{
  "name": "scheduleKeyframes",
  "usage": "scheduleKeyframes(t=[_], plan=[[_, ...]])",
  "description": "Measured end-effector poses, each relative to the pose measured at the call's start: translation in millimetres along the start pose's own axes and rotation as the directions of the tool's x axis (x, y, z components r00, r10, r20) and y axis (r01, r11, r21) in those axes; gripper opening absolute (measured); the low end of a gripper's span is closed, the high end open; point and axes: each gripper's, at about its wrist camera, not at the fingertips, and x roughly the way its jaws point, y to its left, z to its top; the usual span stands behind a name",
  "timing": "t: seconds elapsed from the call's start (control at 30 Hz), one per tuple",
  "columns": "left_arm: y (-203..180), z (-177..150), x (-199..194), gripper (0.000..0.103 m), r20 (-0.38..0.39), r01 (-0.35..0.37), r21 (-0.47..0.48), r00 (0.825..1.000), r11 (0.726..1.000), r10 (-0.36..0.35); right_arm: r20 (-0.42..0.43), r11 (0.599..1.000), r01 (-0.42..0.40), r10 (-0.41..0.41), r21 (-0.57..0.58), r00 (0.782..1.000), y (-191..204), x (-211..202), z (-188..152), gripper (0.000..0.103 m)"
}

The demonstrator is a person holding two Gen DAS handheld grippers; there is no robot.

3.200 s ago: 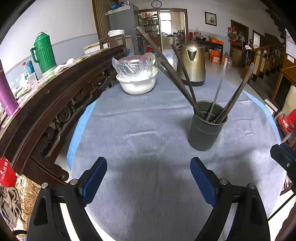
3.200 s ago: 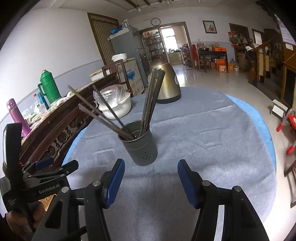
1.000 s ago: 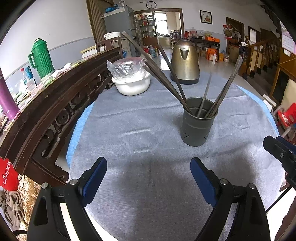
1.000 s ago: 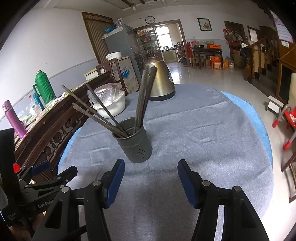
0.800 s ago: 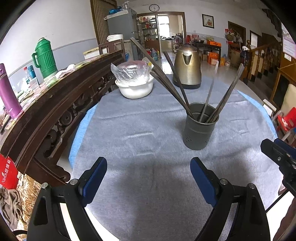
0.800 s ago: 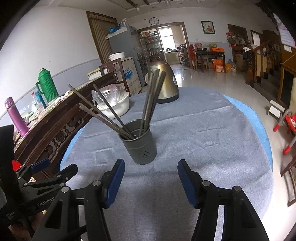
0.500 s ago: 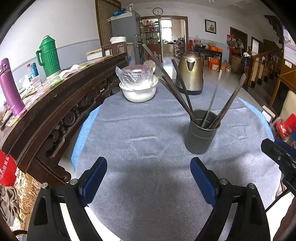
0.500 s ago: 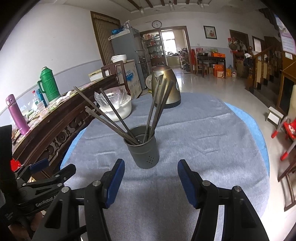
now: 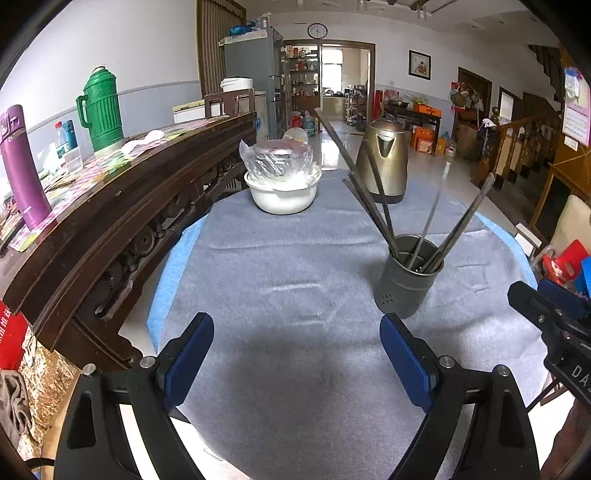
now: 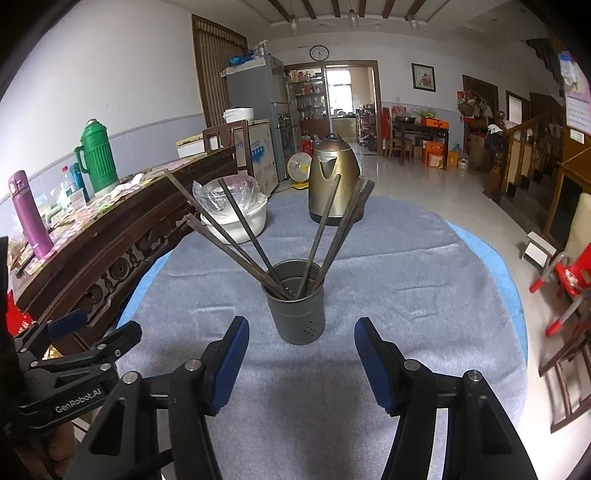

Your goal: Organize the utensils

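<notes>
Grey cloth (image 9: 280,280) covers the round table from edge to edge, with a blue underlay (image 10: 491,266) peeking out around the rim, and behind it a big tiled room opens toward a doorway with a wall clock (image 9: 317,30) above.

Centre stage, the dark metal utensil holder (image 10: 297,304) stands upright on the cloth, and it is full: long dark chopsticks (image 10: 221,236) fan out of it, some leaning left, others leaning right toward the kettle. From the left wrist view the same holder (image 9: 406,280) sits to the right of middle, sticks splayed both ways.

Now the grippers. The left gripper (image 9: 297,354) hangs over bare cloth, its blue pads (image 9: 188,354) spread wide, nothing between them, nothing touched. The right gripper (image 10: 301,363) is lined up just short of the holder, pads (image 10: 229,362) parted to a middling gap; the holder sits beyond the fingertips, apart from both pads. No contact, nothing held.

Each gripper shows up in the other's camera too: the left one low at the left edge of the right wrist view, the right one at the right edge of the left wrist view.

Further back on the cloth, a white bowl (image 9: 282,188) with plastic film over it and a brass-coloured kettle (image 9: 386,158). Along the left, a carved dark wooden sideboard (image 9: 110,206) carries a green thermos (image 9: 99,107) and a purple bottle (image 9: 18,162).
</notes>
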Motion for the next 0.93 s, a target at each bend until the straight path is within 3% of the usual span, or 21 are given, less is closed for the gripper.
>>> scheduleKeyframes(t=[0.27,0.8,0.93], plan=[[18,9,2,0.091,0.004,0.001,-0.041,1.0,0.999,0.0,0.001,0.999,0.008,-0.008,-0.037,1.0,12,7,9,0.064],[5,17,13,0.091,-0.004,-0.015,-0.026,1.0,1.0,0.015,-0.003,1.0,-0.014,0.014,-0.018,1.0,-7,20,14,0.064],[2,13,42,0.091,-0.037,-0.006,-0.042,0.999,0.999,0.004,0.017,1.0,0.002,-0.002,-0.011,1.0,-27,36,11,0.064]])
